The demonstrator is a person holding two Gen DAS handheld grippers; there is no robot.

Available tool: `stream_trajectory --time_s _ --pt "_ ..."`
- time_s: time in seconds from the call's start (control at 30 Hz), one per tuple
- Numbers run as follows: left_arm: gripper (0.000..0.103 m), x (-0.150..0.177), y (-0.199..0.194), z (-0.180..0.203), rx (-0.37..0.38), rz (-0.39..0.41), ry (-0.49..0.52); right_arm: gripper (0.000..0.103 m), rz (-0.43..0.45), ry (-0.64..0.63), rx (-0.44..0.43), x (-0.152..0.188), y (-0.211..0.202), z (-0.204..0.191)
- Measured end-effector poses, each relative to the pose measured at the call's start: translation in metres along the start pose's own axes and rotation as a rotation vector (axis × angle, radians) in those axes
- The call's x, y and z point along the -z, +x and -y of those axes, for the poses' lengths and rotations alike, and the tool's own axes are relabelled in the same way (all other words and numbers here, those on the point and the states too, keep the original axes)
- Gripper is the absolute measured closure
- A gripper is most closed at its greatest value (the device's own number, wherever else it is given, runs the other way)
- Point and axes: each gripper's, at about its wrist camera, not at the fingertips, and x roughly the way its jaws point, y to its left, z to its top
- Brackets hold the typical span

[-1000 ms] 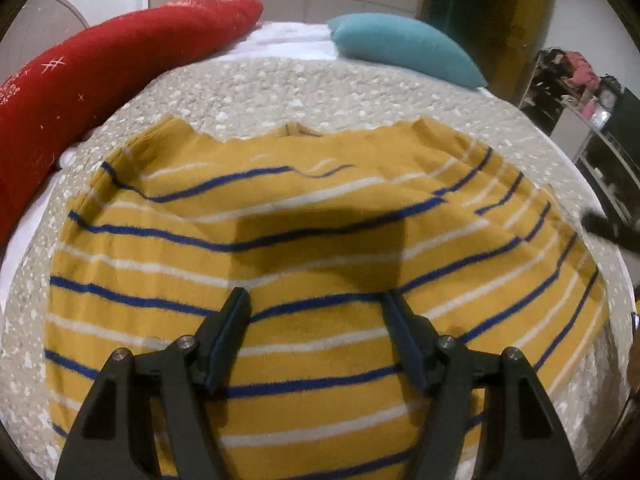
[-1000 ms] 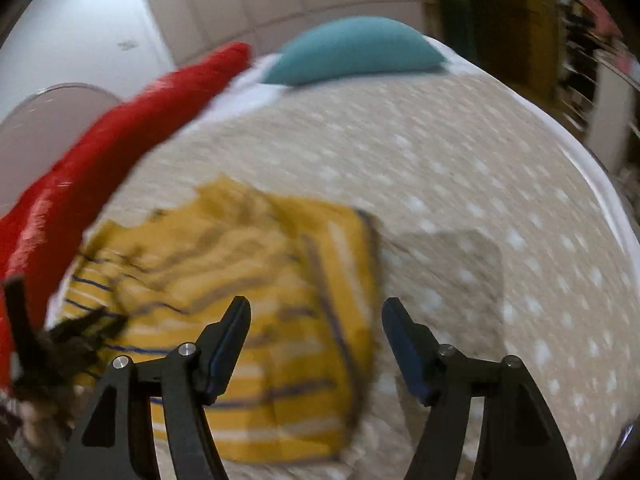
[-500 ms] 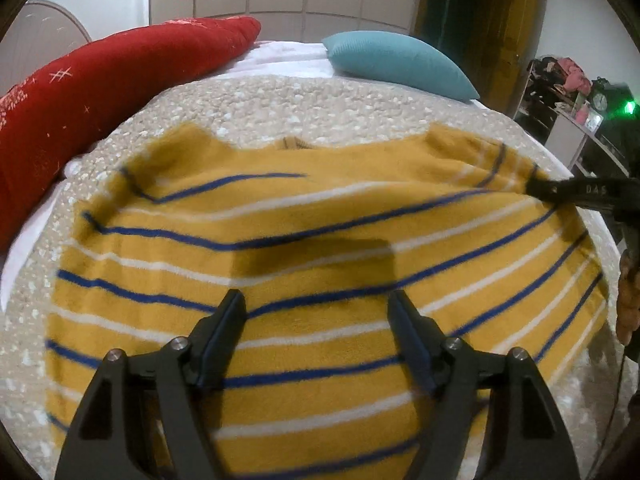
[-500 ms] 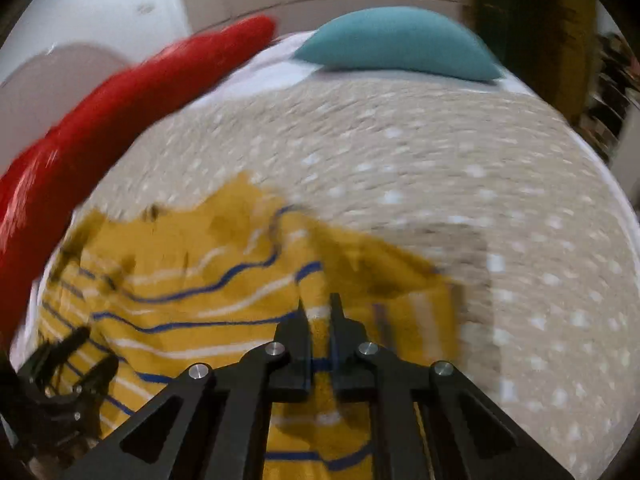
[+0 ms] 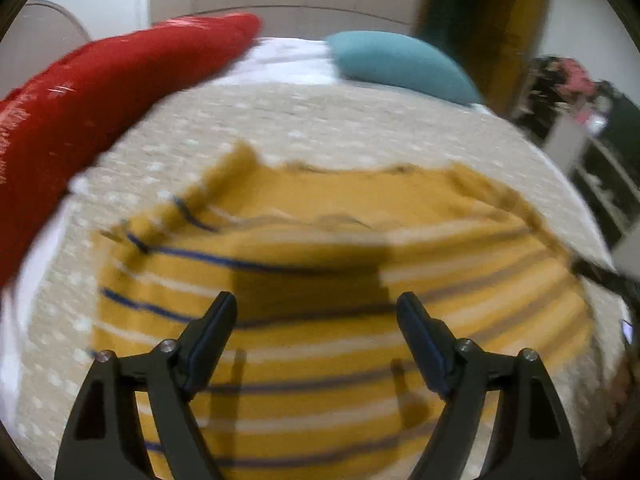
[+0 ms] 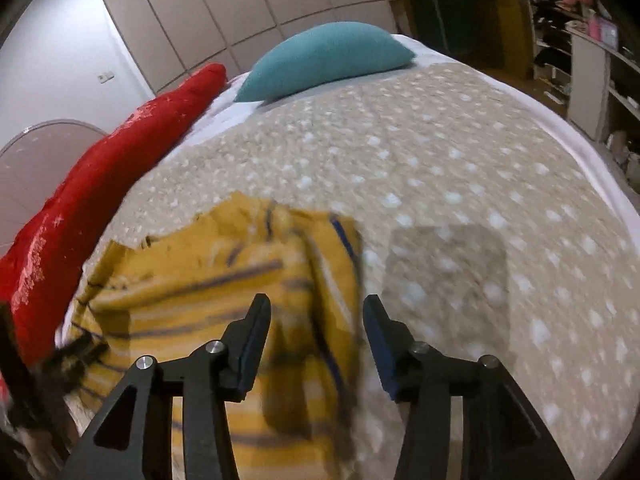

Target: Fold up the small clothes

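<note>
So the right gripper [image 6: 316, 344] was pinched tight on the right-hand edge of the mustard-yellow knit sweater with thin blue and white stripes [image 6: 208, 300] half a second ago, and now its jaws are opening again. The fabric sits below and between them, but nothing is pressing on it as far as I can tell, so it looks like a release. That right side of the sweater is now bunched and rumpled, with a fold ridge running up from the gripper, where a second ago it lay flatter. My guess is the side or sleeve just got flipped inward, so that's the first fold laid, a bit messy.

The left gripper [image 5: 316, 340] has lifted a little off the sweater [image 5: 320, 344], and its jaws are spreading wider too, with nothing in them. The body of the sweater lies spread underneath it, and its far-left corner looks crumpled now.

The sweater lies on the beige white-dotted bedspread [image 6: 460, 168], at the near side of the bed. Beyond the sweater there's bare bedspread, then a long red plush bolster [image 5: 100, 92] off to the far left of it and a teal cushion [image 5: 400, 66] straight behind it, near the headboard.

The picture's blurry, so the exact fold line is hard to call. It probably needs smoothing before the next fold.
</note>
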Motion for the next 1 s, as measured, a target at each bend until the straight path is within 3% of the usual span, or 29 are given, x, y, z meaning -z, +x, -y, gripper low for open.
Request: stream_trajectory --time_s 0.1,0.13,0.2,0.23,0.33,0.37,0.47,0.6,0.83,1.0 --pt "0.023 -0.010 0.036 -0.049 -0.120 -0.128 -0.134 0.047 -0.018 0.020 0.054 0.006 -0.004 0.020" --pt "0.030 -0.009 0.037 -0.071 -0.090 -0.129 -0.209 0.047 -0.024 0.024 0.086 0.006 -0.004 0.029" --pt "0.036 -0.007 0.022 -0.085 -0.045 -0.091 -0.256 0.044 -0.032 0.018 0.122 0.006 -0.004 0.038" --pt "0.036 -0.006 0.010 -0.086 -0.060 -0.071 -0.252 0.035 -0.041 -0.004 0.155 0.004 -0.001 0.043" --pt "0.033 0.003 -0.035 -0.070 -0.126 0.003 -0.183 0.025 -0.023 -0.079 0.245 -0.003 0.012 0.047" --pt "0.029 0.006 -0.047 -0.066 -0.120 0.025 -0.162 0.015 -0.030 -0.087 0.259 -0.005 0.017 0.050" --pt "0.020 0.025 -0.087 -0.041 -0.097 0.096 -0.117 0.002 -0.057 -0.100 0.261 -0.003 0.028 0.051" --pt "0.020 0.046 -0.114 -0.013 -0.051 0.129 -0.111 0.001 -0.020 -0.121 0.285 0.004 0.029 0.050" --pt "0.019 0.082 -0.136 0.028 -0.066 0.160 -0.080 0.001 -0.007 -0.111 0.273 0.008 0.025 0.054" --pt "0.018 0.098 -0.130 0.054 -0.098 0.147 -0.022 0.001 -0.009 -0.113 0.275 0.007 0.027 0.053"
